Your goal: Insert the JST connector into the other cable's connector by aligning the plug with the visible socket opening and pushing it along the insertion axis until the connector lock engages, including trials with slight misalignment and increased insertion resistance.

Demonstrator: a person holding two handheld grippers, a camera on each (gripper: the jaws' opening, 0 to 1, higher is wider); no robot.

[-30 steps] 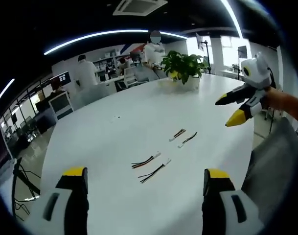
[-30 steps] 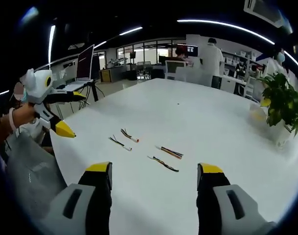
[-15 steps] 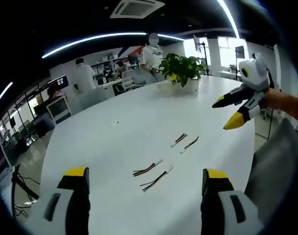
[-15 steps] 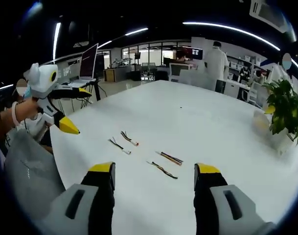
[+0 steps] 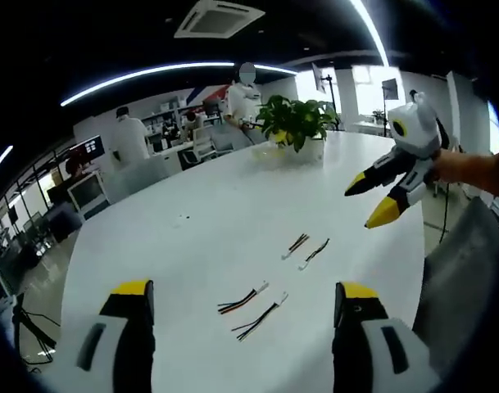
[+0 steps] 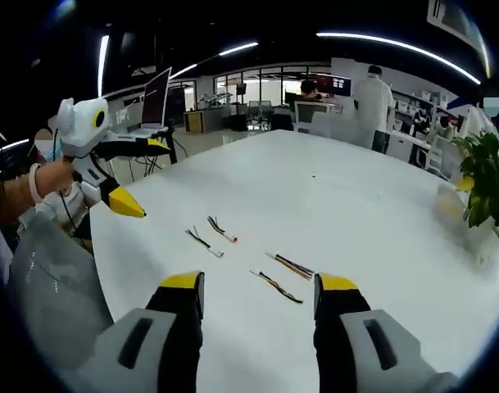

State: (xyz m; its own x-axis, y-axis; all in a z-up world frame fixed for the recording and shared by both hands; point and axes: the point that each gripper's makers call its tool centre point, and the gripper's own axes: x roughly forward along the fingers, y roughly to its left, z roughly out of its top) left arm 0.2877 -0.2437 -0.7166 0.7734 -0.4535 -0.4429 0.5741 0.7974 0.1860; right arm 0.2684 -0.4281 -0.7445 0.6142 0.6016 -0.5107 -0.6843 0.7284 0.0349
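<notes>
Both grippers are held above the table edge with jaws spread wide and nothing gripped, apparently an approach stance: the left gripper [image 5: 241,299], the right gripper [image 6: 259,286]. Four short JST cables lie loose in two pairs, unmated; the nearer pair [image 5: 253,301] sits at twelve o'clock. The white table [image 5: 192,237] carries a potted plant [image 5: 296,123]; an open office is seen beyond.

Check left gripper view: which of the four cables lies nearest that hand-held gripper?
The black-wired cable, lowest of the four, just below the red-and-black cable; the other pair lies farther out.
</notes>
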